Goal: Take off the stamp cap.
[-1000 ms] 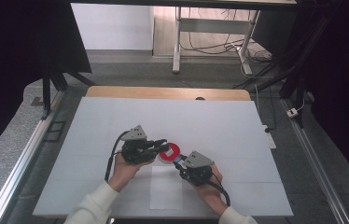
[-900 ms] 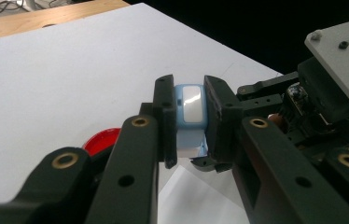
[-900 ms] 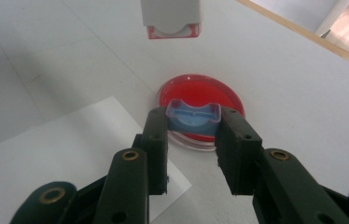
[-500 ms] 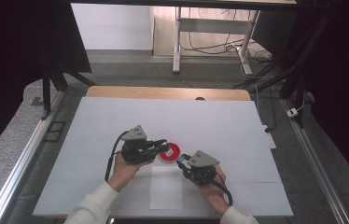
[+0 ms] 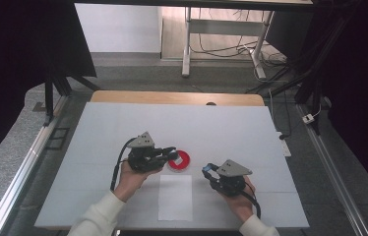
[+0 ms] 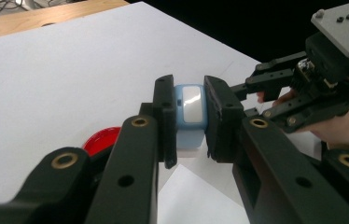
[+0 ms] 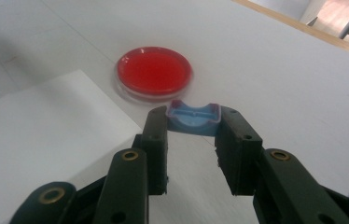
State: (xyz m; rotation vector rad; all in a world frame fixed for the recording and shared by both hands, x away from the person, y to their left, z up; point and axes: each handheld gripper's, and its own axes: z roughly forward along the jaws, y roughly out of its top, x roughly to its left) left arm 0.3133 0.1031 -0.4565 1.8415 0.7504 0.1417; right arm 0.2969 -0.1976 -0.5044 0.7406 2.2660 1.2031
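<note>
White table (image 5: 251,132) underneath; left gripper (image 6: 189,121) clamped on a pale blue block (image 6: 189,109) above the red dish (image 7: 154,70); right gripper (image 7: 193,123) pinching a small blue cap (image 7: 194,117); both look light, slippery plastic, best gripped by flat sides

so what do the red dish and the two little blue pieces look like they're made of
The red dish looks like clear glossy plastic over a red fill: its rim is see-through and the top glints. The blue piece in the left gripper seems to be smooth, pale plastic with a shiny white face. The blue cap in the right gripper looks like thin moulded plastic.
</note>
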